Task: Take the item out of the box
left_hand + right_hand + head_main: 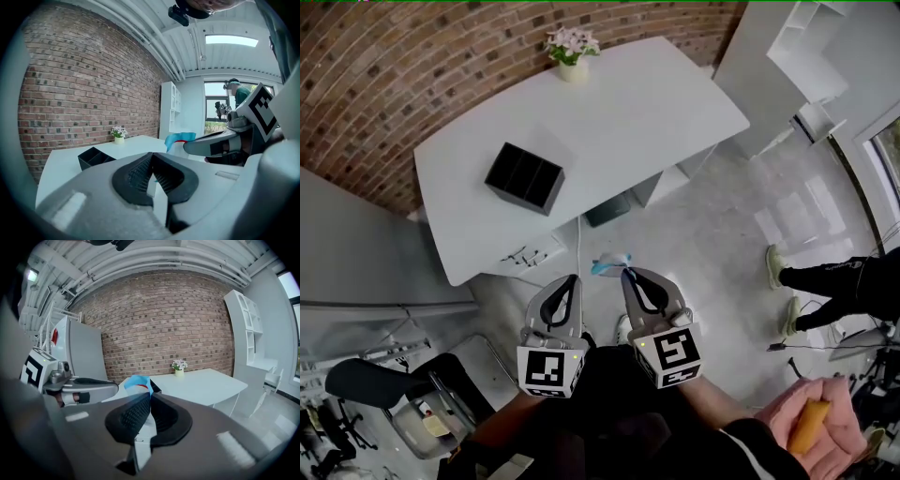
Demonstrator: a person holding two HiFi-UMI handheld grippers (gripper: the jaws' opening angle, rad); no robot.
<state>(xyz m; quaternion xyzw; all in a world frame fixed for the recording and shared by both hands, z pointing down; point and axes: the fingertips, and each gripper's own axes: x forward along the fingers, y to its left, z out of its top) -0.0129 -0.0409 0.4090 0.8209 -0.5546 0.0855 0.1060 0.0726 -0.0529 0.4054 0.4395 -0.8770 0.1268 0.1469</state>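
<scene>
A black box [525, 178] with open compartments stands on the white table [628, 112], well ahead of both grippers. My right gripper [625, 273] is shut on a small blue and white item [609, 264] with a red streak, held in the air over the floor, short of the table. In the right gripper view the item [137, 383] sticks out past the closed jaw tips and partly hides the box. My left gripper [575, 279] hangs just left of it, shut and empty. The left gripper view shows the box [96, 157] and the item [180, 138].
A small pot of flowers [572, 52] stands at the table's far edge by the brick wall. A person's legs [834, 281] are at the right. An office chair [375, 380] is at lower left, and white shelves [806, 37] at upper right.
</scene>
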